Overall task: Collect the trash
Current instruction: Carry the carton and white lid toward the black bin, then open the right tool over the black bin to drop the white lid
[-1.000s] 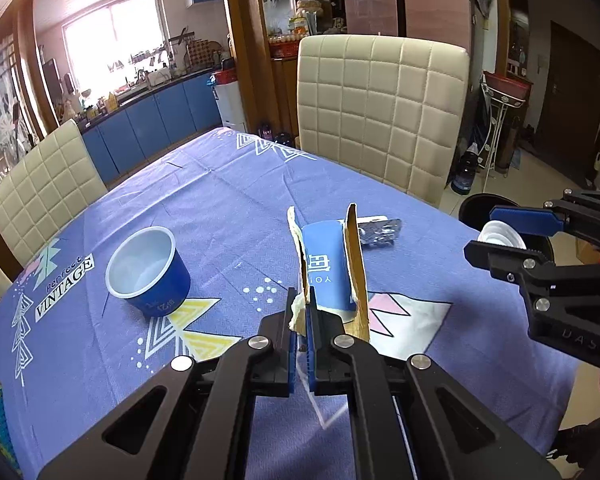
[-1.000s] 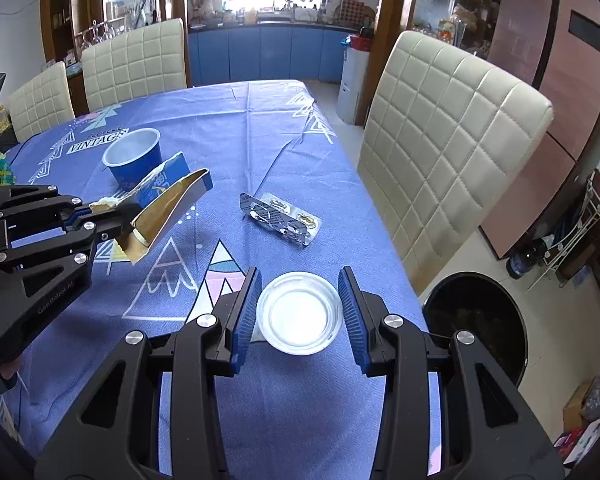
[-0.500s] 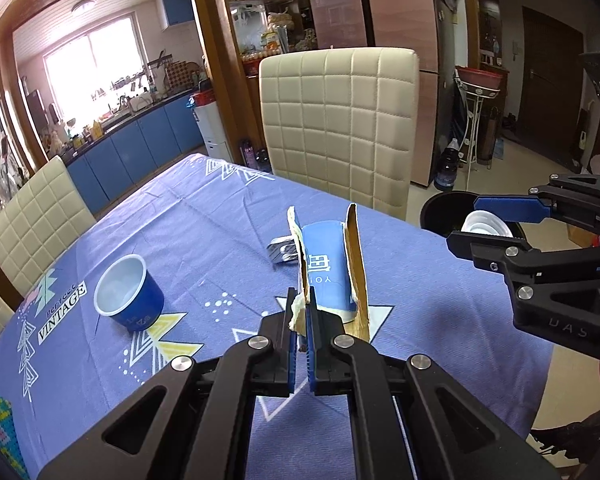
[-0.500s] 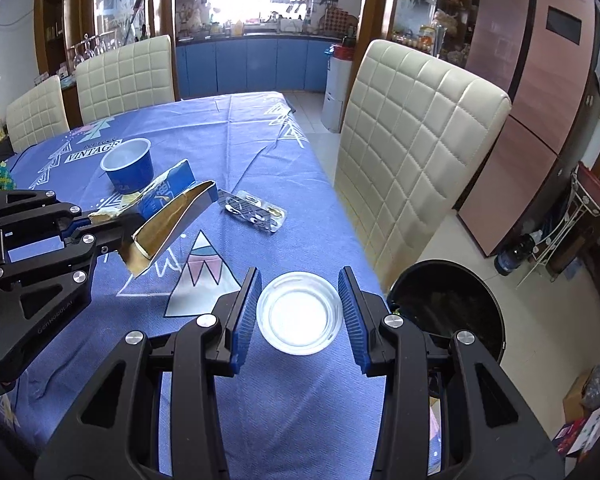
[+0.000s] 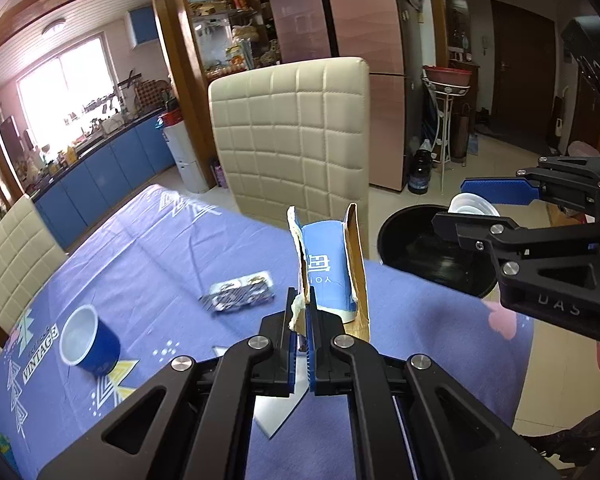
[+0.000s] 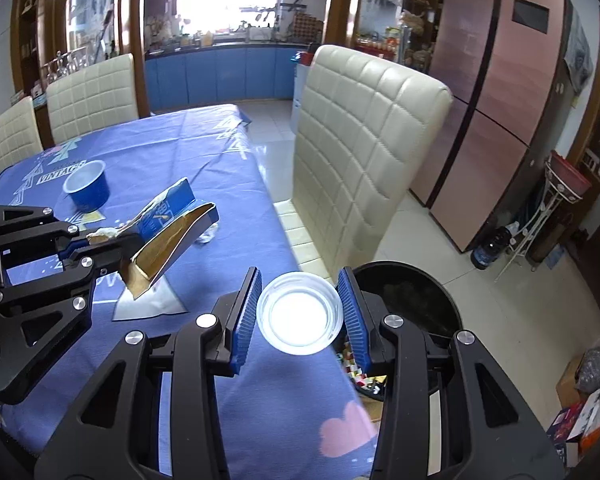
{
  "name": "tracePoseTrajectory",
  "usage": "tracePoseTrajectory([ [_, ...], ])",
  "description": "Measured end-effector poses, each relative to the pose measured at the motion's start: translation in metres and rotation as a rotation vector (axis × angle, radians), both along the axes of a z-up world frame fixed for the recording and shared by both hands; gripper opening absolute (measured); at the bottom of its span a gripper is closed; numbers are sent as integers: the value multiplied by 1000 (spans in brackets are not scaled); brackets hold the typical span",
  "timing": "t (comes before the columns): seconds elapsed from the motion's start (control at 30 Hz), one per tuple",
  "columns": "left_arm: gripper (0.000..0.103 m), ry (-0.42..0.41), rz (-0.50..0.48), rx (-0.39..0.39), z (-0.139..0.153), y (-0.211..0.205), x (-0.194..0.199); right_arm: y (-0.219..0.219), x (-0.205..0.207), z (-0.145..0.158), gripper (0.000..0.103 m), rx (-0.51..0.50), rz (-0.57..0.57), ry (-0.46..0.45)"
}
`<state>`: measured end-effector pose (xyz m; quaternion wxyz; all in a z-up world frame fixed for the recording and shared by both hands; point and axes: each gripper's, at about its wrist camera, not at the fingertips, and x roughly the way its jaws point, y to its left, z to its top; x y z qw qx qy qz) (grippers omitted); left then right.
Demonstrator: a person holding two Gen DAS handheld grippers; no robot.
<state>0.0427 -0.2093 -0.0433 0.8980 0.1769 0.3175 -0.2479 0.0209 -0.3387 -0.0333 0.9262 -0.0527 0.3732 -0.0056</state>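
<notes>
Two grippers hold trash above the blue tablecloth [image 6: 204, 148]: the left gripper [image 5: 303, 316] pinches a torn blue carton [image 5: 327, 268]. The right gripper [image 6: 299, 312] clamps a clear plastic lid [image 6: 299, 314] at the black bin [image 6: 412, 300]. Only the left view shows the lid apparently over the bin's [image 5: 428, 256] mouth.

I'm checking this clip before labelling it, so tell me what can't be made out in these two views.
- Black bin contents: right wrist view, the right gripper and its clear plastic lid cover the near side; the inside is too dark.
- Foil blister pack: left wrist view, motion blurred; nearly hidden behind the torn carton in the right view.
- Carton print: too small to read.
</notes>
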Motion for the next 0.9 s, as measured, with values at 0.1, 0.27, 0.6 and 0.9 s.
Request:
tracePoseTrajectory([
  [0.1,4,-10,-27,0,2,-16,3,-19,3,3,42,-5,-30,-10],
  [0.27,4,-15,-57,-3,3,-44,12,-51,11,5,42,-8,-77,-26],
  [0.6,4,-1,-114,6,-4,-99,26,-101,25,-4,48,11,-138,-21],
  [0.9,4,19,-184,26,-12,-136,29,-139,23,-19,48,49,-212,6],
])
